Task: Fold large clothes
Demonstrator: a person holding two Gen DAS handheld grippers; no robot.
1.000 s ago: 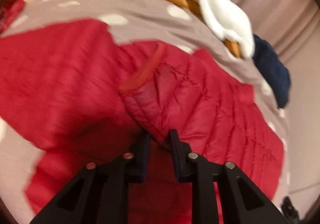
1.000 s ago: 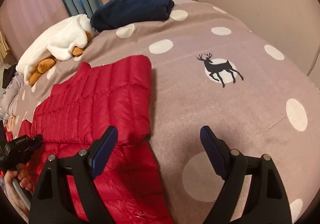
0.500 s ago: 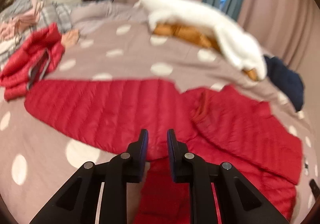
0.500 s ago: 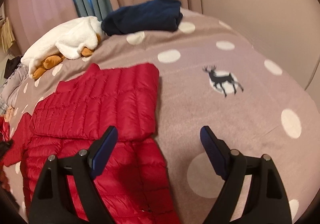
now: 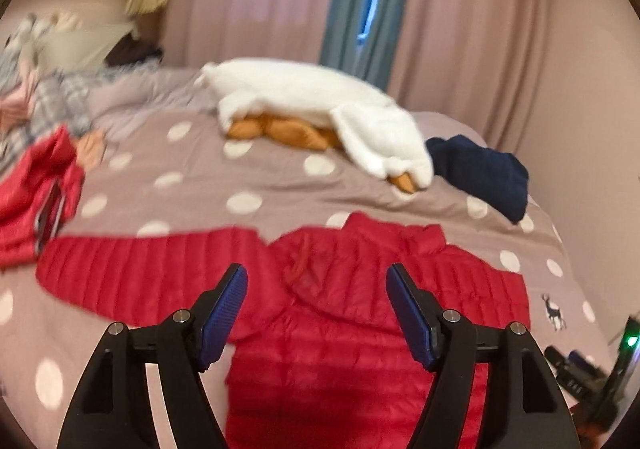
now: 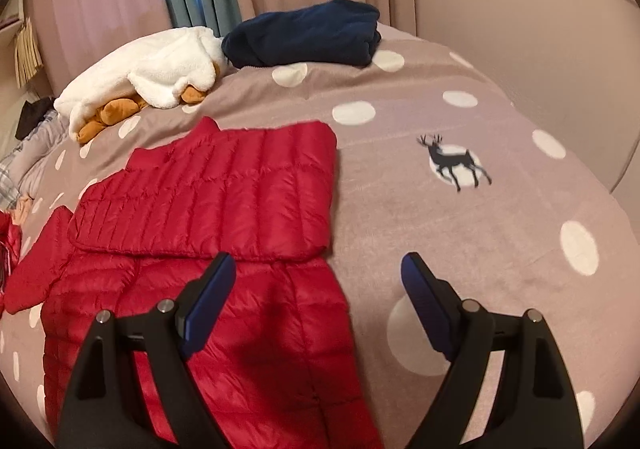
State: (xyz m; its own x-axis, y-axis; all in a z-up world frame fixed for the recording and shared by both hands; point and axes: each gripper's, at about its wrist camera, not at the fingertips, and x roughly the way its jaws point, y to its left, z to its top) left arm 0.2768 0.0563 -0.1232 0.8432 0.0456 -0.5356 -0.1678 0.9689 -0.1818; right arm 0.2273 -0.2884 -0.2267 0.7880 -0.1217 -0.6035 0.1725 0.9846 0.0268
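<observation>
A red quilted puffer jacket (image 5: 352, 329) lies flat on the bed. One sleeve (image 5: 148, 273) stretches out to the left in the left wrist view. In the right wrist view the jacket (image 6: 208, 289) has its other side folded across the body (image 6: 224, 201). My left gripper (image 5: 316, 297) is open and empty, held above the jacket's collar area. My right gripper (image 6: 316, 281) is open and empty, above the jacket's right edge and the bedspread.
The bed has a mauve spread with white dots (image 6: 460, 233) and a deer print (image 6: 452, 161). A white fleece over an orange garment (image 5: 320, 109), a folded navy garment (image 6: 308, 33), another red garment (image 5: 32, 189) at the left and curtains behind.
My left gripper let go of the red jacket, opened wide and pulled up and back. The right gripper stayed open and rose slightly.
</observation>
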